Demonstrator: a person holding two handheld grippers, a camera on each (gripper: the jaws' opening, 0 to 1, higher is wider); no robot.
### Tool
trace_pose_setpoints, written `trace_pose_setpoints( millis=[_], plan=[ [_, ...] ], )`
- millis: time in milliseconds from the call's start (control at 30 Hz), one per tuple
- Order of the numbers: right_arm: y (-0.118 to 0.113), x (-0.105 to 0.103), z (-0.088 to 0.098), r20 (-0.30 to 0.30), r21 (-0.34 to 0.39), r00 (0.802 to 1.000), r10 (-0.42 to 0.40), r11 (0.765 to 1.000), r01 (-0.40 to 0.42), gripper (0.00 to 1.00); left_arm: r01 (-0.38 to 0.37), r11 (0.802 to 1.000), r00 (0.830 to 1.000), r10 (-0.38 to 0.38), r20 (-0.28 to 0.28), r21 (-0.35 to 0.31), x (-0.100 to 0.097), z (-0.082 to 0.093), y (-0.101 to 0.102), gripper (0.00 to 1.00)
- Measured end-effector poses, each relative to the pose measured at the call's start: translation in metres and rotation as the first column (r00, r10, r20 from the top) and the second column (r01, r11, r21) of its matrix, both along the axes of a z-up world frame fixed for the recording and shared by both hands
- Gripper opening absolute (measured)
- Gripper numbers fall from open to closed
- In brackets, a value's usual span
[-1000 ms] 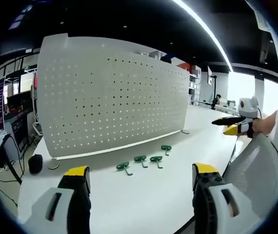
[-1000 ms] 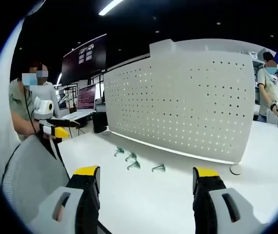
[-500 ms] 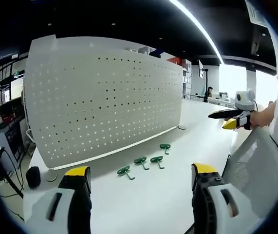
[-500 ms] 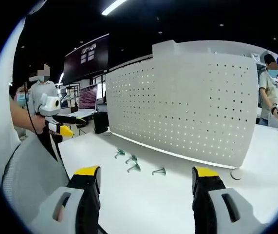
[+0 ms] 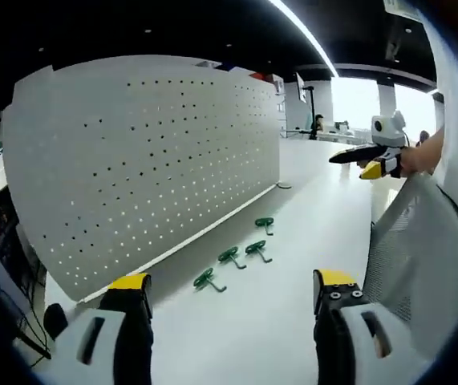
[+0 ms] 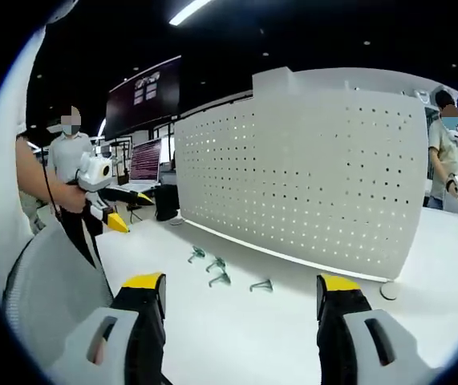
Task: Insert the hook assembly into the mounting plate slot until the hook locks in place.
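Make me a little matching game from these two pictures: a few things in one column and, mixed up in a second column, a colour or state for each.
Things:
1. pegboard
2. hooks
3. left gripper
4. table

Colours or states:
A. green, lying flat
B. white, standing upright, full of holes
C. plain white, flat
D. jaws open, yellow-tipped, holding nothing

Pairs: 1-B, 2-A, 3-D, 4-C

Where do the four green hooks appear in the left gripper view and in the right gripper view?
Left gripper view: the green hooks lie on the white table, a row below centre, before the pegboard's foot.
Right gripper view: the green hooks lie left of centre, below the pegboard.
Shared landmark: the white pegboard standing behind them.
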State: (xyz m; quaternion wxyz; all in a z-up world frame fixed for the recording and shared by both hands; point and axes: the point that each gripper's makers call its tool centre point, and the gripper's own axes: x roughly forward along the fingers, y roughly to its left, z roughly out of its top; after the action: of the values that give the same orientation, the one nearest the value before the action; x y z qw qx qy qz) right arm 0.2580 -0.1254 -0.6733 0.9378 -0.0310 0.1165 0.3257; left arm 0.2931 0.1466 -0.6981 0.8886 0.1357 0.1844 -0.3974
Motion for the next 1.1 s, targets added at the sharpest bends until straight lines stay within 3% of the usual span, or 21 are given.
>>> trace_pose_setpoints(
  millis=[267, 500, 1100],
  plan=[
    [0.000, 0.006, 0.008, 0.014, 0.008, 1.000, -0.004, 1.000, 0.004, 0.75, 0.074, 0.996, 0.997, -0.073, -0.023, 0.053, 0.014, -0.007, -0.004, 0.83],
    [0.002, 0.009, 0.008, 0.013, 0.007, 1.000, 0.001, 1.000, -0.002, 0.75, 0.127, 0.986, 0.990, -0.119, -0.077, 0.110, 0.023, -0.023, -0.003, 0.82],
    [0.006, 0.013, -0.001, -0.017, -0.018, 1.000, 0.017, 1.000, -0.017, 0.74, 0.243, 0.945, 0.965, -0.212, -0.155, 0.218, 0.043, -0.048, -0.006, 0.81]
  ],
)
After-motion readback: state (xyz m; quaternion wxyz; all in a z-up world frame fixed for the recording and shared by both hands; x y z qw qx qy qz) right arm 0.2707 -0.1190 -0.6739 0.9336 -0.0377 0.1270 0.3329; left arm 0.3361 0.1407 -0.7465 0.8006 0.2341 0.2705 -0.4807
